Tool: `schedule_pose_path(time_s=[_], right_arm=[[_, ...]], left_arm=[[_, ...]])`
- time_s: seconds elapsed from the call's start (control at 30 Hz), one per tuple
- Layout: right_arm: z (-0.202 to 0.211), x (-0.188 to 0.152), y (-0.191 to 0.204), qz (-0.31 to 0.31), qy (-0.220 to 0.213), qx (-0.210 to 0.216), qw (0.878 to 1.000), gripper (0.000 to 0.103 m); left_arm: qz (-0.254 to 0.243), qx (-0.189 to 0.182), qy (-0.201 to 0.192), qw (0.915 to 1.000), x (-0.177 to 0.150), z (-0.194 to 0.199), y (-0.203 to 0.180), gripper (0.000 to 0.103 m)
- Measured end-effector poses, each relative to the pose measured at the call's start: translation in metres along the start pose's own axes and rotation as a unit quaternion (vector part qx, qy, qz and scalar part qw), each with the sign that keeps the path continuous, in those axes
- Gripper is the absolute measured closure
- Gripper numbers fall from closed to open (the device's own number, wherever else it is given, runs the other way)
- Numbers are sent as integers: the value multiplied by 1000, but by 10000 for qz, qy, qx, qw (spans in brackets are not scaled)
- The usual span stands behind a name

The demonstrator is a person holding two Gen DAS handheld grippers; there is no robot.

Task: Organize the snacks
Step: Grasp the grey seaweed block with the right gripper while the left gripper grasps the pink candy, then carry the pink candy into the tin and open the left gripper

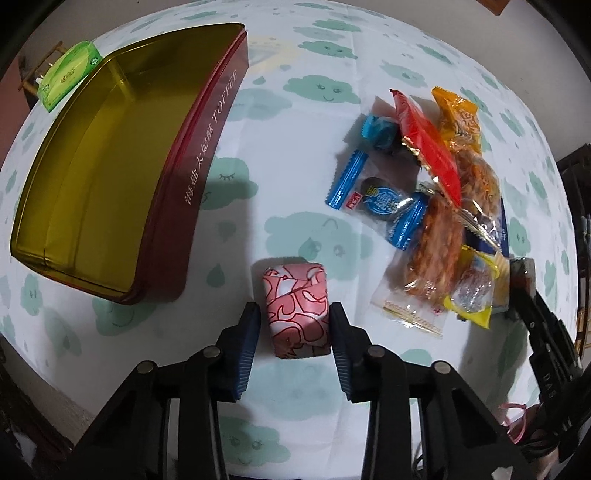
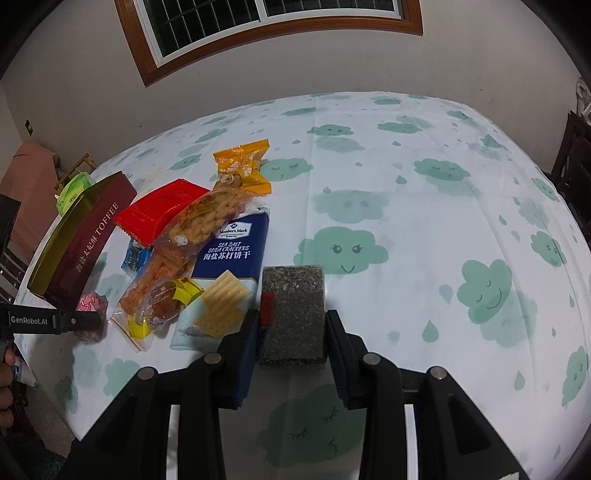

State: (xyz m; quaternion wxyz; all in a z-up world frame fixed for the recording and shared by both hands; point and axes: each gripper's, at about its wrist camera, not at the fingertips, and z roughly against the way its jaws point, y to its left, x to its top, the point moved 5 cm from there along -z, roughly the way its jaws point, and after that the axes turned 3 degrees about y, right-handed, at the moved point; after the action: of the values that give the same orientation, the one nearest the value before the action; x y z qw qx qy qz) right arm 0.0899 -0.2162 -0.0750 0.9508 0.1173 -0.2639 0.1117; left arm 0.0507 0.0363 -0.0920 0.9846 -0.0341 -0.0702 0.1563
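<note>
A white tablecloth (image 2: pixel 424 221) printed with green clouds is covering the table, with a beige wall and a wood-framed window (image 2: pixel 273 33) standing beyond its far edge. The left gripper (image 1: pixel 293 325) is pressing its 2 blue pads against the sides of a pink-patterned packet (image 1: pixel 297 308), which is resting on the cloth just right of the open toffee tin (image 1: pixel 110 166). The tin is sitting empty at the left. The right gripper (image 2: pixel 290 332) is clamping a dark speckled bar (image 2: pixel 293 314) near the right edge of the snack pile (image 2: pixel 195 251). That pile is lying between the tin and the bar, with a blue soda cracker pack (image 2: pixel 236 251) at its near right.
</note>
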Motion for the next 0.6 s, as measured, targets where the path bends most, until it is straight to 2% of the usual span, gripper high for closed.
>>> schedule_pose_path(time_s=[0.07, 0.33, 0.6], right_arm=[[0, 1, 0, -3, 0, 5, 10000, 67], [-1, 0, 2, 46, 56, -89, 9999, 67], [-2, 1, 7, 104, 164, -251, 9995, 67]], left_arm=[[-53, -42, -6, 10000, 0, 0, 0, 76], [-463, 137, -186, 9987, -2, 5, -6, 78], [-739, -60, -407, 9964, -5, 26, -8, 78]])
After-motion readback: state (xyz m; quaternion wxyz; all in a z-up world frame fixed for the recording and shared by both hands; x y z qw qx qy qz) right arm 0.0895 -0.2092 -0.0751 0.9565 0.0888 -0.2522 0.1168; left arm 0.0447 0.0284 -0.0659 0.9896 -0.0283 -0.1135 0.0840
